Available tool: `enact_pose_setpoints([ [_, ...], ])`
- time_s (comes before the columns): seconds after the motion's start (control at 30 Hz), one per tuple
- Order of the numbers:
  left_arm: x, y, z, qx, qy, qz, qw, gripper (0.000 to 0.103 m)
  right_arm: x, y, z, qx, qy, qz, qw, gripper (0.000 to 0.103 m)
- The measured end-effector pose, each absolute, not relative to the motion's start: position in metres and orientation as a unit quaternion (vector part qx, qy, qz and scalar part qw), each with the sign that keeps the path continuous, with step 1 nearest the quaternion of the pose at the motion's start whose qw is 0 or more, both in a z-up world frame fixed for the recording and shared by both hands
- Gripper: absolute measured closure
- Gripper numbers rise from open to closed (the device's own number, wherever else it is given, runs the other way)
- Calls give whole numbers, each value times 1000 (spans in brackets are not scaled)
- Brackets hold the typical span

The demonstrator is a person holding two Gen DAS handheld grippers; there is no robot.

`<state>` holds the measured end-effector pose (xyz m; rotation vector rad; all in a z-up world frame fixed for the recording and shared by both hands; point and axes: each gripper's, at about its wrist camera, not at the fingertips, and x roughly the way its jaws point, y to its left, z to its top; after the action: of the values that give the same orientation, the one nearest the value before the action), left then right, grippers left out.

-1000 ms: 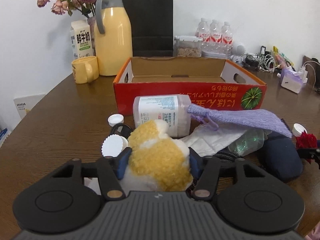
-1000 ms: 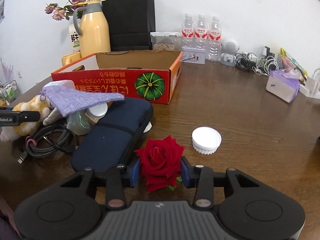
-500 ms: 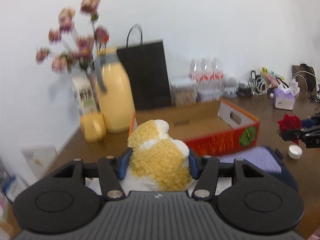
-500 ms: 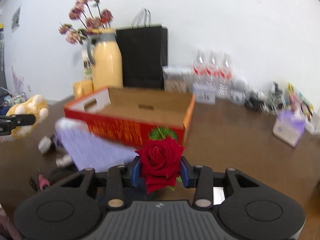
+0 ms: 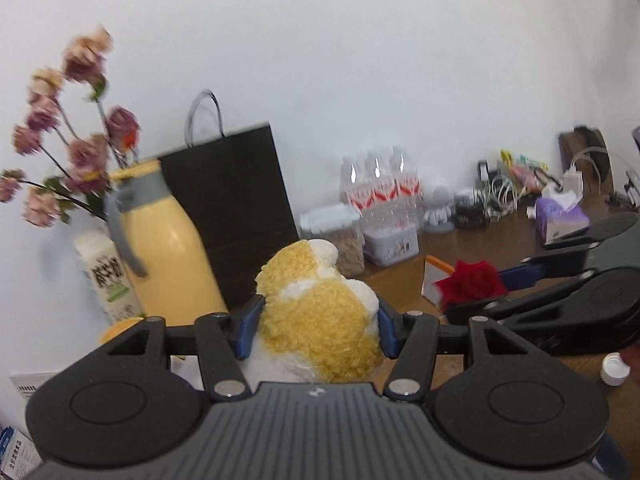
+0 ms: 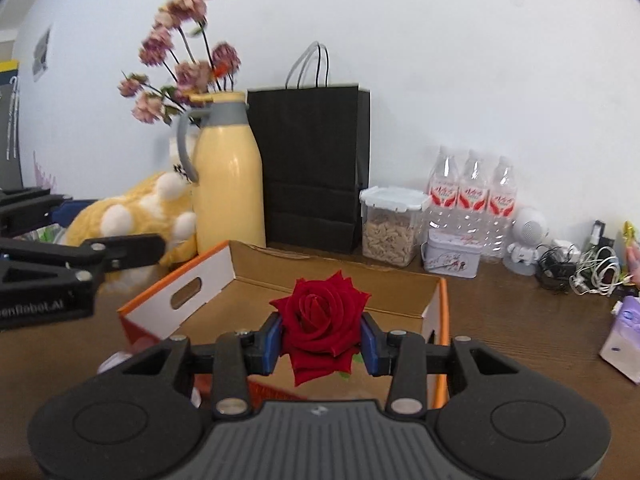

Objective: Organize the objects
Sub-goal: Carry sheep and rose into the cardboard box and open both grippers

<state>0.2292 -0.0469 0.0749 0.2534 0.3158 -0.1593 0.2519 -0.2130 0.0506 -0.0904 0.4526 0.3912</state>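
My left gripper (image 5: 318, 330) is shut on a yellow and white plush toy (image 5: 320, 312), held up in the air. My right gripper (image 6: 320, 340) is shut on a red rose (image 6: 318, 326), held just above the near edge of the open red cardboard box (image 6: 208, 280). The box's brown inside shows behind the rose. In the right wrist view the plush toy (image 6: 136, 216) and left gripper are at the left, beside the box. In the left wrist view the rose (image 5: 472, 282) and right gripper are at the right, over a box corner (image 5: 434, 276).
Behind the box stand a yellow thermos jug (image 6: 228, 180), a black paper bag (image 6: 316, 160), a vase of dried pink flowers (image 6: 180, 64), a clear food container (image 6: 390, 226), water bottles (image 6: 472, 192) and a small tin (image 6: 452, 254). Cables (image 6: 580, 268) and a tissue pack (image 6: 624, 336) lie right. A white cap (image 5: 614, 368) lies on the table.
Both grippers have risen from the table and moved forward toward the box, carrying the plush toy and the rose. The right gripper now hangs over the box's near edge.
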Motion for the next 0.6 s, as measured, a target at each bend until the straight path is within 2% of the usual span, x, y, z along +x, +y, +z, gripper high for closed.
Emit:
enact_pose_setpoints([
  [0.27,293,-52,33,120,225,-81,964,46,324,-187,6,-67,301,169,936,65],
  [0.57,327,-49,5,110,302,-87,943,44,341,-180,-24,-78,348,166,919,63],
  [0.6,328,-47,4,105,306,-88,942,43,342,-181,-25,-76,348,168,919,61],
])
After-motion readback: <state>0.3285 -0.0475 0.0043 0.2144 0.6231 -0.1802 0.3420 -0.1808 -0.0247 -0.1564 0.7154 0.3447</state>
